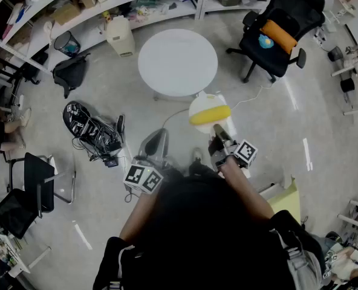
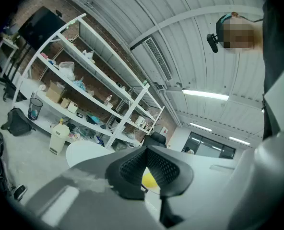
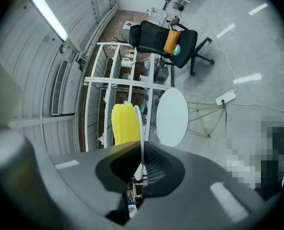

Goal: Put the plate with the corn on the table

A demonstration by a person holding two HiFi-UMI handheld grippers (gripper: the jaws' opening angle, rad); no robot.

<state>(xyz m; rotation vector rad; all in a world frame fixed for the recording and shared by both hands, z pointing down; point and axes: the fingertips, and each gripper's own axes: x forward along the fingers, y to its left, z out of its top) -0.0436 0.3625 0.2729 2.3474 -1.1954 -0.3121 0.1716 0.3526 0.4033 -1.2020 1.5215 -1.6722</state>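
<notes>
In the head view a white plate (image 1: 204, 106) carrying a yellow corn cob (image 1: 210, 114) hangs above the floor, just short of the round white table (image 1: 178, 62). My right gripper (image 1: 218, 133) is shut on the plate's near rim. The right gripper view shows the plate (image 3: 141, 126) edge-on between the pads of that gripper (image 3: 141, 151), with the corn (image 3: 124, 123) on its left and the table (image 3: 172, 116) beyond. My left gripper (image 1: 157, 142) hangs lower left of the plate, holding nothing. In its own view the left gripper (image 2: 145, 153) has its jaws together, and the corn (image 2: 148, 179) peeks through below them.
A black office chair (image 1: 280, 26) with an orange cushion stands right of the table. Shelves (image 1: 106, 5) run along the back, with a white canister (image 1: 121, 36) and a black bag (image 1: 70, 72) in front. Cables and gear (image 1: 93, 130) lie on the floor at left, near a folding chair (image 1: 37, 186).
</notes>
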